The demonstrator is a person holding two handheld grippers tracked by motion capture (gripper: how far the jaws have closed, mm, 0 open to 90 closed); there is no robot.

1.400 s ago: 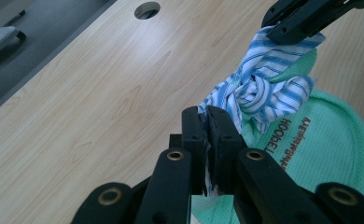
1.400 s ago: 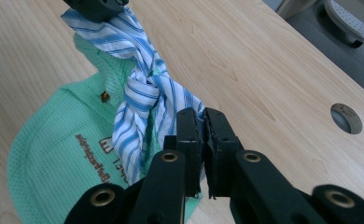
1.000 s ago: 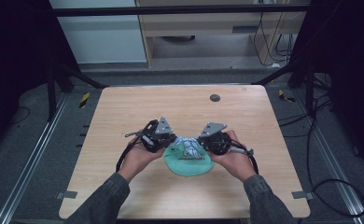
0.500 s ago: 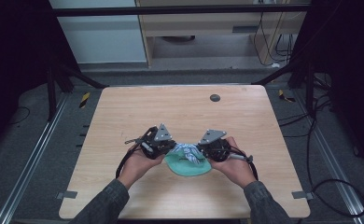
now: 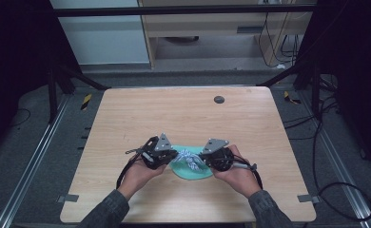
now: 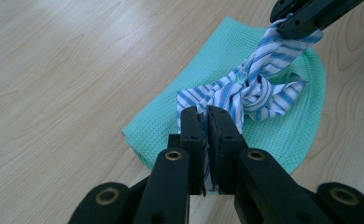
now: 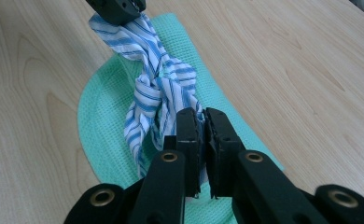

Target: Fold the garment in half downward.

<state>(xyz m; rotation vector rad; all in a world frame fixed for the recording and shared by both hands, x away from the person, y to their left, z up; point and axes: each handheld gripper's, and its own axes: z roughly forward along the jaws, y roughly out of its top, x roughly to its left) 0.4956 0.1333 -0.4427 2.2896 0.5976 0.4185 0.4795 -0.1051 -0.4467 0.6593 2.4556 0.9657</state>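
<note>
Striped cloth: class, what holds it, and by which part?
Both grippers: left gripper pinches one end of the striped cloth, right gripper the other.

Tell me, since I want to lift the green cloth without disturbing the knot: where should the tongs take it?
Take the green waffle cloth at its bare corner beside the left tongs, coming in low from the open table side. That edge lies flat and uncovered, while the striped knotted cloth sits over its middle, pinched by both tongs.

knotted blue-striped white cloth (image 6: 245, 91), stretched above folded green waffle towel (image 6: 180, 116) on table
</note>
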